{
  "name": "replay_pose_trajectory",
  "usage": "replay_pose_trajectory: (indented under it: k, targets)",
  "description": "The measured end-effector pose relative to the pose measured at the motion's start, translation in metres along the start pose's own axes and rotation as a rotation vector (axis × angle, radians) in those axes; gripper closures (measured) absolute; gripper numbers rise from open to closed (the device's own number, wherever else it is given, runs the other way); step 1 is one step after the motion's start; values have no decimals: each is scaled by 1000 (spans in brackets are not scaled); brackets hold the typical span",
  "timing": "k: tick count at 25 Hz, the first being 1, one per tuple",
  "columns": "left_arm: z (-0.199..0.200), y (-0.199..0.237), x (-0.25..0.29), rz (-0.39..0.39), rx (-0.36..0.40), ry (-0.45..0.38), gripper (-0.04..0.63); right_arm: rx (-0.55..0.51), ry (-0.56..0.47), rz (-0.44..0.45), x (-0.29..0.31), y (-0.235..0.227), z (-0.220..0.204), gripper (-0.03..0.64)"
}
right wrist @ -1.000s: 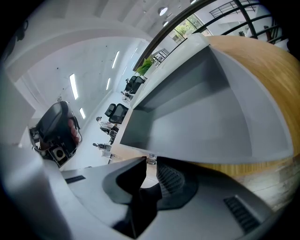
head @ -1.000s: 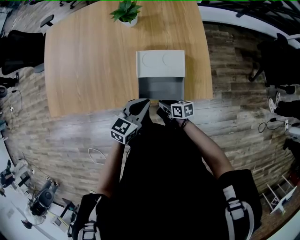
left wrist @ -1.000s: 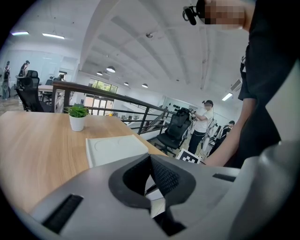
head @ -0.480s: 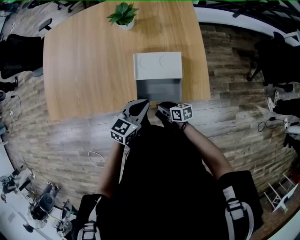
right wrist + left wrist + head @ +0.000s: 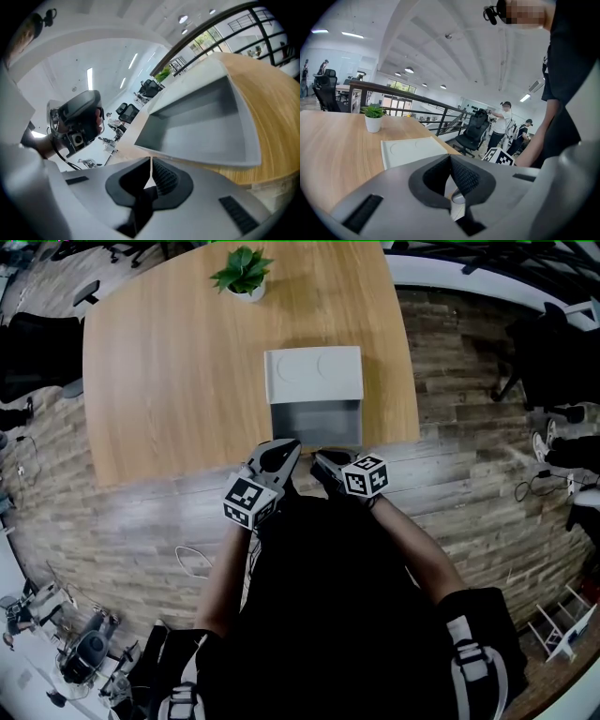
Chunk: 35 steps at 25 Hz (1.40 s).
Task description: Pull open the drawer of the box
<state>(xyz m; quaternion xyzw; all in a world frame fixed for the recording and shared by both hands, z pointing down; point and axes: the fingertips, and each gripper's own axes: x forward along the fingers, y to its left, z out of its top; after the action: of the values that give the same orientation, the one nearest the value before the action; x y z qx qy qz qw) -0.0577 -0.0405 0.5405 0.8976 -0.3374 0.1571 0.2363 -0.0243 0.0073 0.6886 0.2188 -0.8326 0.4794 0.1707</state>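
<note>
A pale grey box [image 5: 313, 374] sits on the wooden table [image 5: 169, 381], its drawer [image 5: 316, 422] pulled out toward the table's near edge and showing nothing inside. In the right gripper view the open drawer [image 5: 206, 126] lies just ahead and above. My right gripper [image 5: 323, 465] hovers just in front of the drawer's front. Its jaws have just been closing and now meet with nothing between them [image 5: 150, 161]. Beside it, my left gripper [image 5: 278, 456] is shut and holds nothing [image 5: 450, 157]. The box top [image 5: 410, 149] lies ahead of it.
A potted plant [image 5: 246, 270] stands at the table's far edge. Office chairs [image 5: 33, 343] and cables [image 5: 192, 554] lie on the wood floor around the table. A railing [image 5: 417, 105] and people [image 5: 502, 123] are behind.
My right gripper has drawn back a little from the drawer front and rolled slightly. The left gripper and the open drawer have stayed where they were.
</note>
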Motion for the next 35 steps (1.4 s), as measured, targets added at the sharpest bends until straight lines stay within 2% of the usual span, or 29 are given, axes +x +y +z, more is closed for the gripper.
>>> replay_pose_trajectory:
  k: [7,10,14,20,35]
  targets:
    - [8,11,-3,8,-2,-22,572,-392,38,-37,-16,19,33,592]
    - [9,17,-3,8,-2,-20,572,-500,68,-36,-20,28,40,592]
    - [11,20,0,11,-9,-22,572,-530,40,-42,-27,31,53,592]
    - [18,18,6,4,16,-31,572,-589,-26,-100,-45,33,80,592]
    - [18,4,-10,13,33,-29,573,-635,-110,-146,-79,44,109,592]
